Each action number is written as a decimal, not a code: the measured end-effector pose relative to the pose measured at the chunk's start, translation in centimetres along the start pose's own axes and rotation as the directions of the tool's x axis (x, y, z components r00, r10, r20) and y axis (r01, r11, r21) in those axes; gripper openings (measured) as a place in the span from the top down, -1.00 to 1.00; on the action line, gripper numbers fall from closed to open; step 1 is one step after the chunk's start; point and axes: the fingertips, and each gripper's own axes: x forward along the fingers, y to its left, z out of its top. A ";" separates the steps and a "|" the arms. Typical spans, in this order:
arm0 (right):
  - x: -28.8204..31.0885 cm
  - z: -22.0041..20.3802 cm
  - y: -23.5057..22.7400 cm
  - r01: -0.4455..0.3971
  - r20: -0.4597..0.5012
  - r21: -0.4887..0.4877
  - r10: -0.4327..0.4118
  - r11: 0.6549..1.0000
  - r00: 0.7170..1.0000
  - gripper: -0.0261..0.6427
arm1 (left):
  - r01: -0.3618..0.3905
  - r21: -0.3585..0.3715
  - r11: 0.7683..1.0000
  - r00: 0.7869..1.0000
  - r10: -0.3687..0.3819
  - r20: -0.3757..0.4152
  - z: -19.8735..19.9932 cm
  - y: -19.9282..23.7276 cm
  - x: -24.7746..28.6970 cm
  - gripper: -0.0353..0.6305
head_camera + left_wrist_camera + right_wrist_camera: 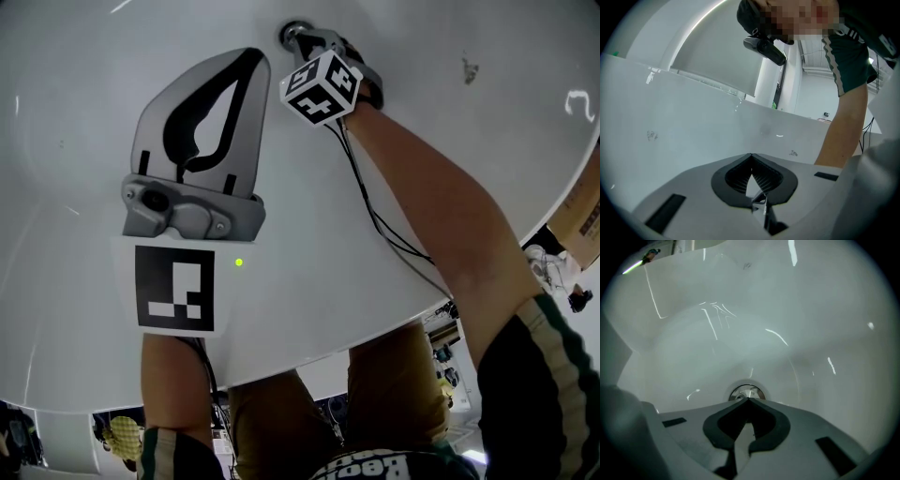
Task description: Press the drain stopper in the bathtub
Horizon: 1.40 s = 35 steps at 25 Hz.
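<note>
Right gripper has its jaws pressed together and empty, tips angled steeply down right at the drain stopper in the bathtub floor, far from the near rim. Closed tips probably serve as one blunt pusher. Left gripper, also closed on nothing, hovers nearer the rim, out of the way.

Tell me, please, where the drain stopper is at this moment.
In the right gripper view, the drain stopper lies low at centre on the bathtub floor, just past the tips of the shut right gripper.
</note>
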 end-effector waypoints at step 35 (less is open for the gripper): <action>1.3 0.8 1.0 -0.162 0.009 0.033 0.161 0.986 0.987 0.20 | -0.059 -0.041 0.997 0.997 0.057 -0.058 -1.6 0.5 0.5 0.88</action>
